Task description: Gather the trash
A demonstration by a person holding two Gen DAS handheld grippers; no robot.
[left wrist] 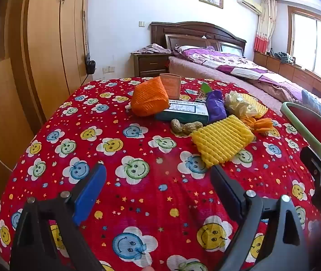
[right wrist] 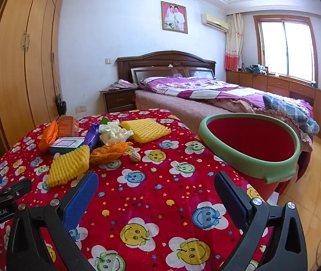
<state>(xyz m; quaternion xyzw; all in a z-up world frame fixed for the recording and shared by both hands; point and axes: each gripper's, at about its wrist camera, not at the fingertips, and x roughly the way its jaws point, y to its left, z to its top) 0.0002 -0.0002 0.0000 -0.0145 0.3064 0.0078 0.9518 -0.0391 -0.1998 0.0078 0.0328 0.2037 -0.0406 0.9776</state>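
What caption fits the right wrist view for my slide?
Open right gripper above smiley tablecloth, trash pile left, red bin right.

Red smiley-print tablecloth [right wrist: 155, 194]: fills lower frame. On it, upper left: orange foam net [left wrist: 149, 100], teal flat carton [left wrist: 183, 113] just right, small orange box [left wrist: 171, 85] behind. Two peanuts [left wrist: 186, 127] before the carton. Yellow foam net sleeve [left wrist: 222, 141] right of them. Green-rimmed red bin [right wrist: 250, 146]: right, beside the cloth's edge.

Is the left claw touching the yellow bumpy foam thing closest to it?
Apart. In the left wrist view the left claw is open over bare tablecloth, and the yellow foam net lies beyond its right fingertip.
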